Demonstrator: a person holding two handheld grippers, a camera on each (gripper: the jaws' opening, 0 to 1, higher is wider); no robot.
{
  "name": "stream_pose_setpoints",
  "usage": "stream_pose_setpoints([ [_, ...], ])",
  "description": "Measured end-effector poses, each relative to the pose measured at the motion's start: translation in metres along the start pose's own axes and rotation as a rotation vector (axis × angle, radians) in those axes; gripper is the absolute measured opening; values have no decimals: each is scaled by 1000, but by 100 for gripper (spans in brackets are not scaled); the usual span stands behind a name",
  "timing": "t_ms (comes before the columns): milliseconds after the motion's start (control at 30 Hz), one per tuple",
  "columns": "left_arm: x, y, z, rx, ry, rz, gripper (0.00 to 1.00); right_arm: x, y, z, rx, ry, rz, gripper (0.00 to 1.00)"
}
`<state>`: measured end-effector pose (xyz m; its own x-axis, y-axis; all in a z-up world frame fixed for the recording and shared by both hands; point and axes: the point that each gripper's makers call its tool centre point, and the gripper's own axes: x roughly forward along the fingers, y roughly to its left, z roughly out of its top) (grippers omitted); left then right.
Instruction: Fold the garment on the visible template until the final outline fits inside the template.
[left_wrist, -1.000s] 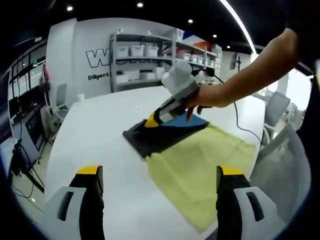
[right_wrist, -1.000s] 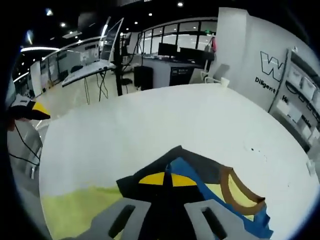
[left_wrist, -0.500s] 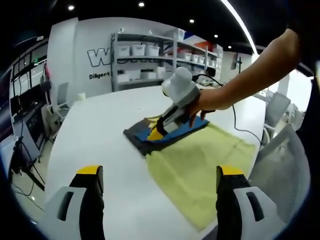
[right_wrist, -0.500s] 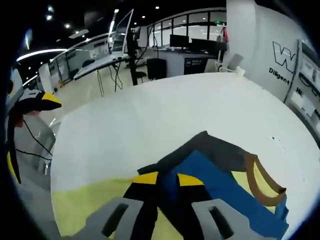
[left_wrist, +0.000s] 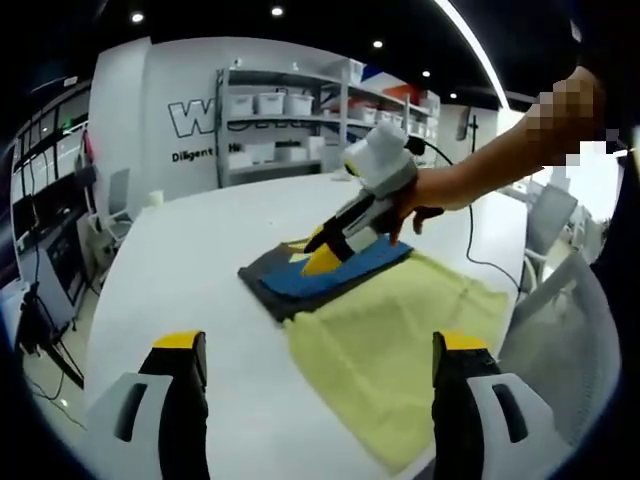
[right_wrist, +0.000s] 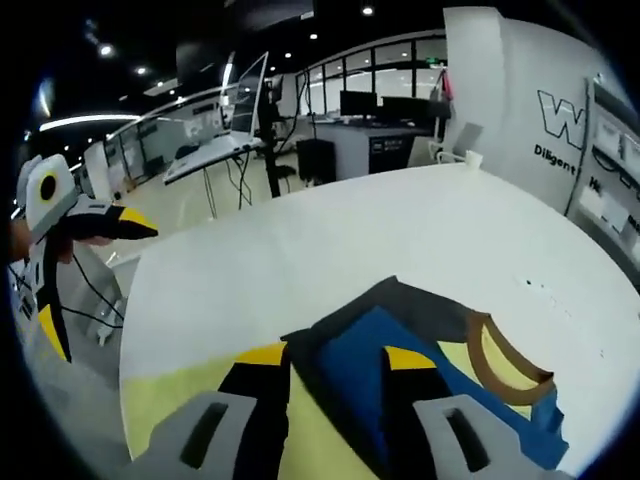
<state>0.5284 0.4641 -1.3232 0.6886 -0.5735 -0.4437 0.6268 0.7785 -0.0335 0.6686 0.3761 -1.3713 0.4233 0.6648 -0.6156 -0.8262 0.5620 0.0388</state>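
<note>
A garment lies on the white table. Its blue folded part rests on a dark grey sheet, and pale yellow fabric spreads toward me. A brown collar shows on the garment. My right gripper is open, its jaws apart just above the blue fold. In the left gripper view, a hand holds that right gripper tilted down over the fold. My left gripper is open and wide, held back from the cloth near the table's edge with nothing between its jaws; this left gripper sits off the table's left side.
Shelving with white bins stands against the far wall. A black cable runs across the table behind the garment. Chairs stand at the right, and desks with monitors lie beyond the table.
My right gripper was shut on the blue fabric, then opened and let it go; it now sits a little higher. The blue flap lies folded on the grey sheet. The left gripper stayed put.
</note>
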Motion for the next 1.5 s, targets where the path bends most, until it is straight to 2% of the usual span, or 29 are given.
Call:
stream_pose_setpoints([
  [467, 5, -5, -2, 11, 18, -18, 91, -44, -16, 10, -45, -48, -34, 47],
  [600, 6, -5, -3, 22, 24, -23, 91, -58, -22, 14, -43, -66, -49, 55],
  [700, 8, -5, -8, 0, 39, -31, 91, -69, -27, 22, -108, -95, -71, 61],
  [867, 10, -8, -13, 2, 53, -36, 91, -91, -31, 27, -105, -110, -82, 64],
  [1100, 16, -19, -17, 50, 86, -69, 92, -115, -33, 19, -102, -125, -100, 69],
  [1300, 20, -18, -24, 65, 115, -83, 92, -131, -33, 8, -107, -123, -108, 78],
  [1500, 21, -20, -24, 71, 127, -88, 92, -144, -34, -2, -89, -136, -119, 85],
])
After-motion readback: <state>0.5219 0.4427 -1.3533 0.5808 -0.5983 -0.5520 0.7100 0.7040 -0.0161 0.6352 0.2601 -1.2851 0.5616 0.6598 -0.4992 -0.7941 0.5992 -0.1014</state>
